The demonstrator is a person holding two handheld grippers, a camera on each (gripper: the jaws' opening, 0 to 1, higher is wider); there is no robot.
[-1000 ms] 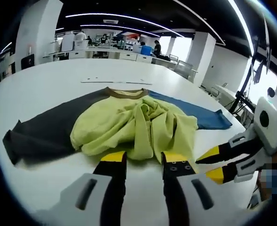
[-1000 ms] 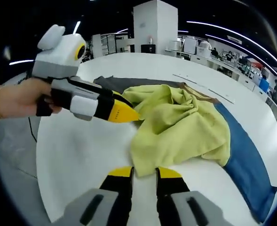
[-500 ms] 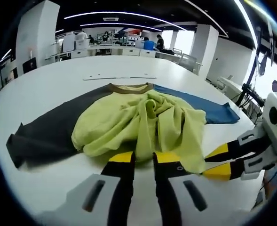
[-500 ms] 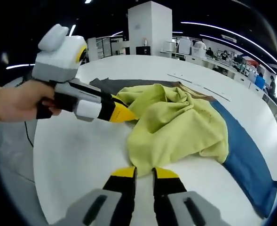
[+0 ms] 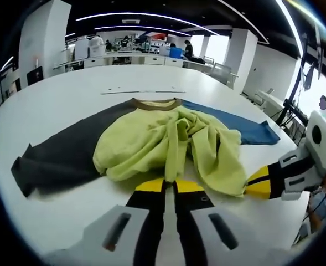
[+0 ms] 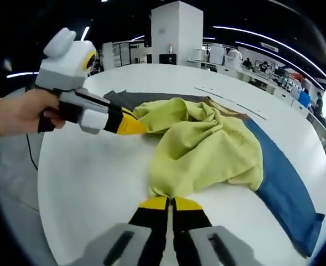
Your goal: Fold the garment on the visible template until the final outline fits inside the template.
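garment: spread on the bench, body bunched in a heap at its middle
sleeves: one runs out left, one right of the heap in the left gripper view
left gripper: at the heap's near edge, jaws closed on the hem
right gripper: at the near hem, right of the left gripper
tape marks: on the bench, beyond the collar

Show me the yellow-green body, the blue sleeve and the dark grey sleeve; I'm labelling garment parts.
yellow-green body (image 5: 146,147), left gripper view, on its bunched front panel.
blue sleeve (image 6: 284,188), right gripper view, on the flat middle of the sleeve.
dark grey sleeve (image 5: 60,160), left gripper view, on the flat middle of the sleeve.
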